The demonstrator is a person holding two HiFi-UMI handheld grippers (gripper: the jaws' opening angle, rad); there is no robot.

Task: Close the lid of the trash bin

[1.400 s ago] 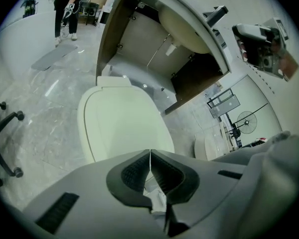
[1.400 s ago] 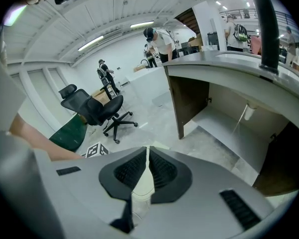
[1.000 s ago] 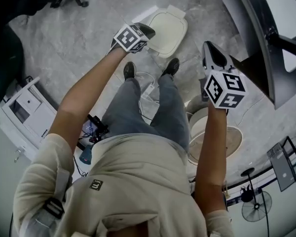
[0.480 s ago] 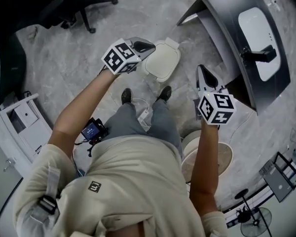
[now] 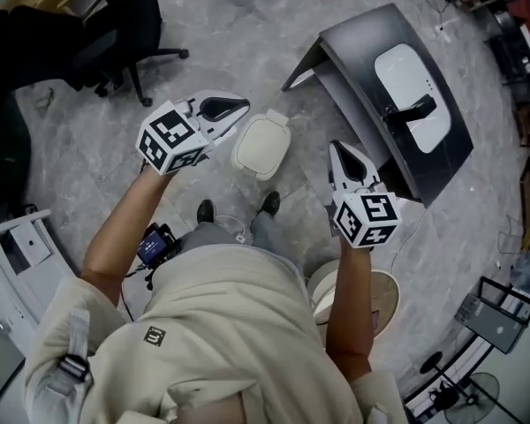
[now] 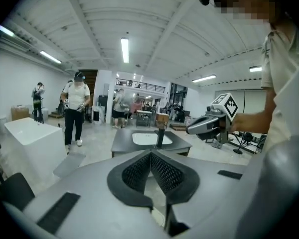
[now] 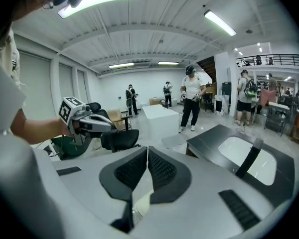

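A white trash bin (image 5: 261,146) stands on the grey floor just ahead of the person's shoes, and from above its lid looks flat on top. My left gripper (image 5: 237,106) is held in the air to the left of the bin, jaws shut on nothing. My right gripper (image 5: 343,155) hangs to the bin's right, also shut and empty. In the left gripper view the pads (image 6: 162,172) meet, and the right gripper (image 6: 204,125) shows beyond. In the right gripper view the pads (image 7: 159,171) touch, with the left gripper (image 7: 97,125) in sight. Neither gripper view shows the bin.
A dark grey table with a white basin (image 5: 406,87) stands right of the bin. A black office chair (image 5: 115,34) is at the back left and a white cabinet (image 5: 18,246) at the left edge. Round white tubs (image 5: 367,294) sit by the right leg. People (image 7: 192,103) stand far off.
Both grippers have risen away from the bin and spread apart; the left one has moved left. The head view has lifted, so the bin looks smaller and farther.
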